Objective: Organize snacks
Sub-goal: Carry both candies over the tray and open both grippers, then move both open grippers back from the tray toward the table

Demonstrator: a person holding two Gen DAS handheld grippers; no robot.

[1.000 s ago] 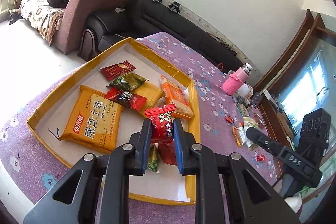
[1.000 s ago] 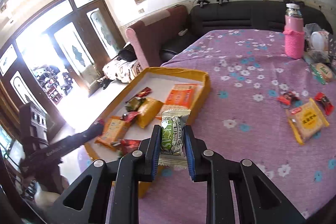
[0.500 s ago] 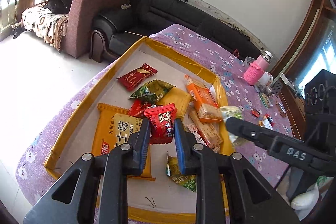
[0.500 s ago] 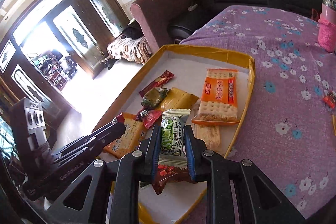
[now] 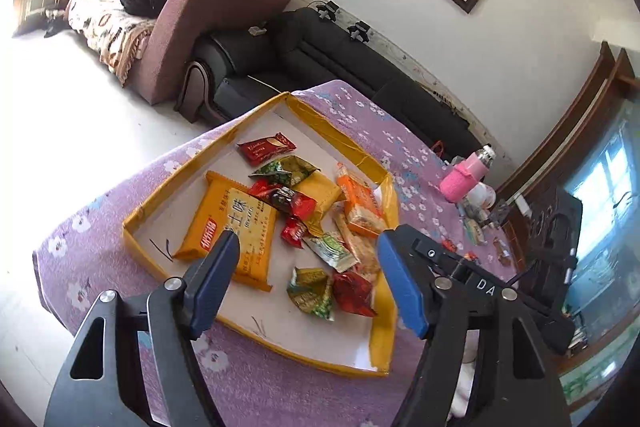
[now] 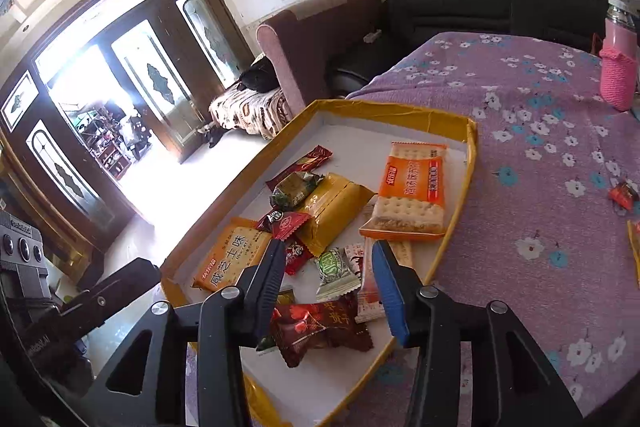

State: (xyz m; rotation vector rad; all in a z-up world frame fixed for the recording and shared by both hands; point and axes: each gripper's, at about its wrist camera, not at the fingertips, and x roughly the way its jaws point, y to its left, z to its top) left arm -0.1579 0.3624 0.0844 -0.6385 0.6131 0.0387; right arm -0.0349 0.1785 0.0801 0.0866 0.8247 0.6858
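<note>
A yellow-rimmed tray (image 5: 308, 115) (image 6: 400, 110) on the purple flowered tablecloth holds several snack packets. My left gripper (image 5: 308, 283) is open and empty above the tray's near side. The small red packet (image 5: 294, 231) lies in the tray beside the large orange cracker pack (image 5: 234, 231). My right gripper (image 6: 330, 279) is open and empty over the tray. The green-and-white packet (image 6: 334, 269) (image 5: 332, 251) lies flat below it, between the jaws. A dark red packet (image 6: 320, 325) lies nearer.
Loose snacks (image 5: 472, 227) and a small red packet (image 6: 622, 195) lie on the cloth outside the tray. A pink-sleeved bottle (image 5: 466, 179) (image 6: 618, 67) stands at the far side. Sofas stand behind the table. The other gripper (image 6: 100, 303) shows at left.
Both grippers have opened. The red packet has dropped from the left one and the green-and-white packet from the right one; both now lie in the tray. Both grippers have drawn back.
</note>
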